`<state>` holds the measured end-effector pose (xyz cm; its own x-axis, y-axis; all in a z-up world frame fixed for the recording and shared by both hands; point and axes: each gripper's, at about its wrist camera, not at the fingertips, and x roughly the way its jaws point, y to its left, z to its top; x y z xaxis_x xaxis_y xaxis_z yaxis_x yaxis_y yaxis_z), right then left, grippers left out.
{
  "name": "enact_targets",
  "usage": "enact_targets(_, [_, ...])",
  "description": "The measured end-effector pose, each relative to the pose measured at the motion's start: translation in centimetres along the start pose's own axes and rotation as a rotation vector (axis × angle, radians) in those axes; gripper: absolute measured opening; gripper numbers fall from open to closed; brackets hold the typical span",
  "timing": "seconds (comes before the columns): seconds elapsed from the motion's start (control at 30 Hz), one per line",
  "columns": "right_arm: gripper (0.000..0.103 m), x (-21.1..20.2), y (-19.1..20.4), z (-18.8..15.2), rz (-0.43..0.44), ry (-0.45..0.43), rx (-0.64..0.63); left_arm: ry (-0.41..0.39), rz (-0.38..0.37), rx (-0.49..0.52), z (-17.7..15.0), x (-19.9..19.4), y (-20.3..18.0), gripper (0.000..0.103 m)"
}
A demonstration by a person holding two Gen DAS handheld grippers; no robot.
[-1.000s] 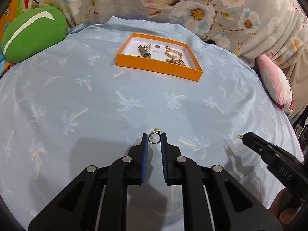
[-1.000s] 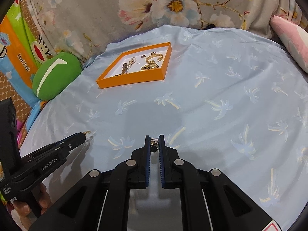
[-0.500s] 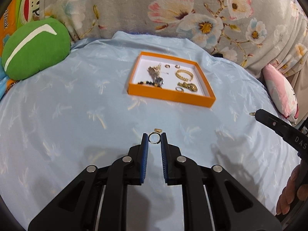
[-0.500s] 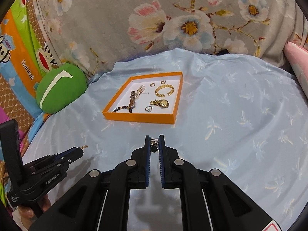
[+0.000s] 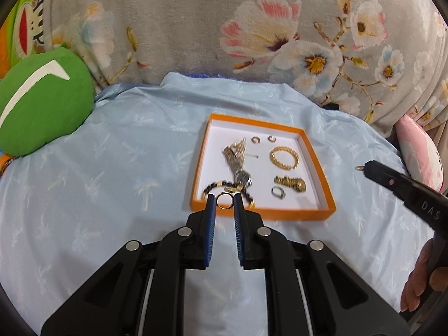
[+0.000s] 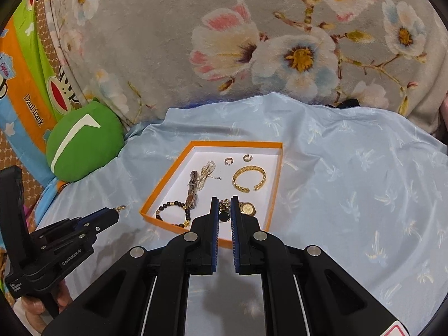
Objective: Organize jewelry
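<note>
An orange tray (image 5: pixel 319 168) (image 6: pixel 275 180) with a white floor lies on the light blue sheet and holds several pieces: a gold bangle (image 5: pixel 284 157) (image 6: pixel 248 178), a beaded bracelet (image 6: pixel 172 212), watches and small rings. My left gripper (image 5: pixel 224 200) is shut on a gold ring (image 5: pixel 224 199), held at the tray's near edge. My right gripper (image 6: pixel 224 208) is shut on a small gold earring with a dark bead (image 6: pixel 224 216), over the tray's near side. Each gripper also shows in the other's view: the right gripper (image 5: pixel 361 167) from the side, the left gripper (image 6: pixel 119 210) likewise.
A green round cushion (image 5: pixel 39 106) (image 6: pixel 84 142) sits at the left of the bed. A grey floral blanket (image 5: pixel 252 42) rises behind the tray. A pink pillow (image 5: pixel 417 145) lies at the right. The person's fingers (image 5: pixel 422 274) hold the right tool.
Both grippers have travelled forward across the sheet and upward with their pieces. The tray, far off before, now lies right at their fingertips.
</note>
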<state>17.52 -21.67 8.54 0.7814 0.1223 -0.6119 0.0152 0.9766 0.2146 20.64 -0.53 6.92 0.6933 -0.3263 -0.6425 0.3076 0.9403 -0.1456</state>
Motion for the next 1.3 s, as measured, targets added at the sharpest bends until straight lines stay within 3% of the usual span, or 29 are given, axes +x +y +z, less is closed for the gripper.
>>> enact_targets(0.27, [0.008,6.5,-1.3,2.4,0.054,0.058,0.034,0.018,-0.031,-0.007,4.5,5.8,-0.9,0.012])
enact_targets(0.6, [0.009,12.4,-0.4,2.2,0.117,0.124,0.008,0.077,-0.022,-0.007,5.8,12.5,-1.7,0.013])
enact_targets(0.63, [0.009,12.5,-0.5,2.2,0.116,0.113,0.011,0.081,-0.024,-0.011,5.8,12.8,-1.7,0.017])
enact_targets(0.67, [0.012,12.5,-0.6,2.2,0.115,0.105,0.017,0.081,-0.018,-0.019,5.7,13.1,-1.6,0.029])
enact_targets(0.73, [0.014,12.0,-1.2,2.3,0.114,0.082,0.041,0.062,-0.013,-0.039,5.7,12.9,-1.2,0.044])
enact_targets(0.87, [0.015,9.4,-2.6,2.6,0.114,0.036,0.085,0.025,-0.02,-0.072,5.6,11.0,-0.2,0.044])
enact_targets(0.97, [0.024,6.2,-3.3,1.8,0.1,-0.003,0.106,-0.016,-0.02,-0.088,5.0,8.2,0.5,0.045])
enact_targets(1.03, [0.031,3.7,-3.1,0.6,0.058,-0.03,0.094,-0.044,-0.014,-0.083,4.1,6.0,0.8,0.052])
enact_targets(1.1, [0.044,1.4,-2.8,-1.0,0.02,-0.048,0.084,-0.073,0.006,-0.073,2.6,3.8,0.9,0.057])
enact_targets(1.3, [0.048,-2.3,-0.7,-7.0,-0.063,-0.026,0.042,-0.053,0.058,-0.034,-3.0,0.0,0.4,0.057])
